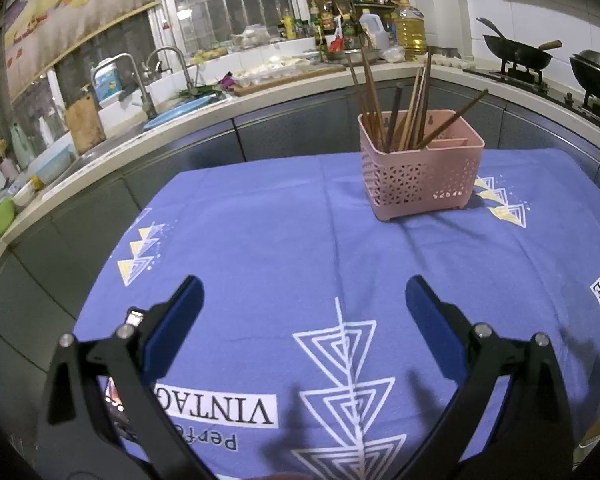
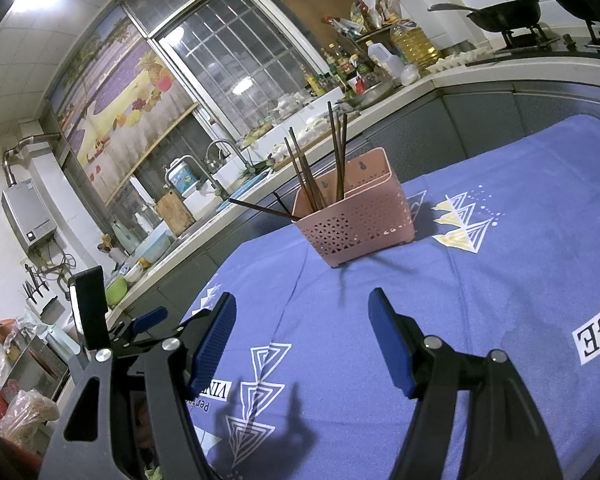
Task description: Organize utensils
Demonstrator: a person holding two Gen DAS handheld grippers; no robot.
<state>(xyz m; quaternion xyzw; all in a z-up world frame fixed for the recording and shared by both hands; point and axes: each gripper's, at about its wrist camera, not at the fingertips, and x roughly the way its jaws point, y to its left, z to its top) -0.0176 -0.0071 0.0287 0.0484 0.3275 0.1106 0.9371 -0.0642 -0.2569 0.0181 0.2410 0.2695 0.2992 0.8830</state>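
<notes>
The pink basket (image 1: 420, 168) stands on the blue cloth (image 1: 260, 220), with the chopsticks (image 1: 396, 112) upright inside so they stay tidy. The left gripper (image 1: 304, 296) and right gripper (image 2: 302, 312) hang wide apart, holding nothing.

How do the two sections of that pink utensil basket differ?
In the left wrist view, the left compartment of the pink basket is crowded with chopsticks, standing and leaning at varied angles, one tipped far over the rim. The right compartment shows nothing standing in it and looks narrower. Both share the same perforated pink walls.
</notes>
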